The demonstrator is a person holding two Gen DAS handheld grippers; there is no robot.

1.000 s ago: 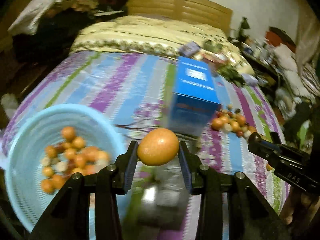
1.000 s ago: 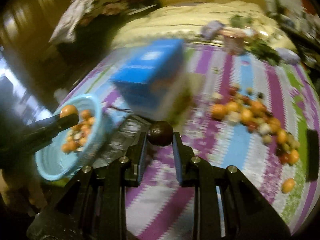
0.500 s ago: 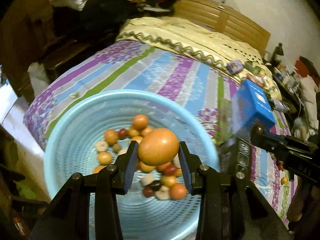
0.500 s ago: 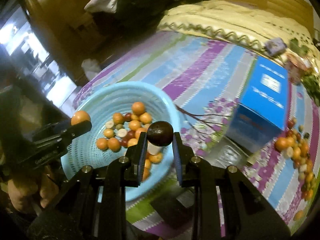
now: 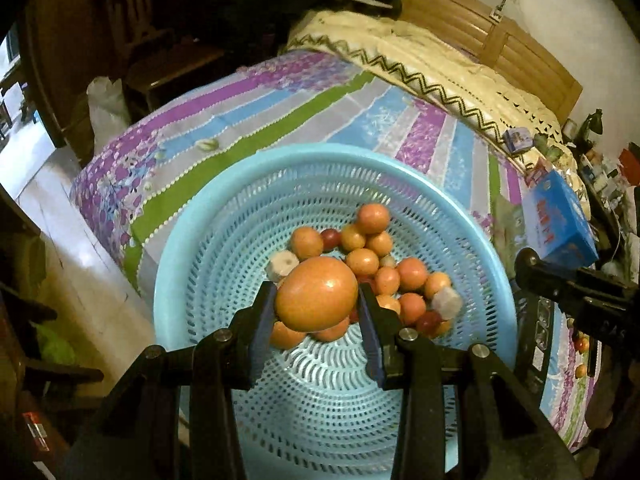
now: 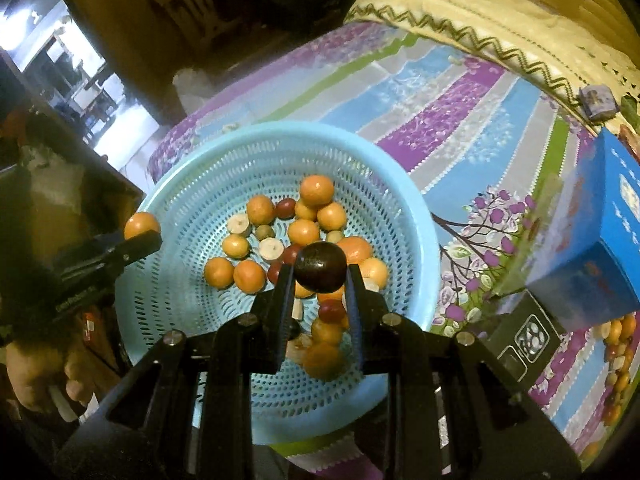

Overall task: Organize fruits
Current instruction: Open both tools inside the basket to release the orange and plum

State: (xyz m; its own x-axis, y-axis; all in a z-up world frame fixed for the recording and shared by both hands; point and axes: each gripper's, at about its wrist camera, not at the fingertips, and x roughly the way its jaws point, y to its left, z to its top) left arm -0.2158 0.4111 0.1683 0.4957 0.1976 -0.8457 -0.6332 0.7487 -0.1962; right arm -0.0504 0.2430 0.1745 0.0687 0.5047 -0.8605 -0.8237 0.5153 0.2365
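A light-blue perforated basket (image 5: pixel 224 240) (image 6: pixel 192 184) sits at the near corner of the striped bed and holds several oranges, small red fruits and pale cut pieces. My left gripper (image 5: pixel 316 300) is shut on a large orange (image 5: pixel 316 294), held above the basket's middle. From the right wrist view the same orange (image 6: pixel 142 225) shows at the basket's left rim, in the left gripper's fingers (image 6: pixel 136 246). My right gripper (image 6: pixel 320 272) is shut on a dark round fruit (image 6: pixel 320 266) over the heap in the basket. Its dark finger (image 5: pixel 560 280) reaches in from the right of the left wrist view.
A blue carton (image 5: pixel 558 220) (image 6: pixel 596 248) stands on the bed right of the basket, with a black device (image 6: pixel 524 340) beside it. More loose fruit (image 6: pixel 618 360) lies beyond on the striped cover. A person's hand (image 6: pixel 40 364) shows at lower left. The floor drops off left of the bed.
Both grippers swung left from the blue carton and the fruit pile to above the blue basket, each still holding its fruit. The basket now fills both views.
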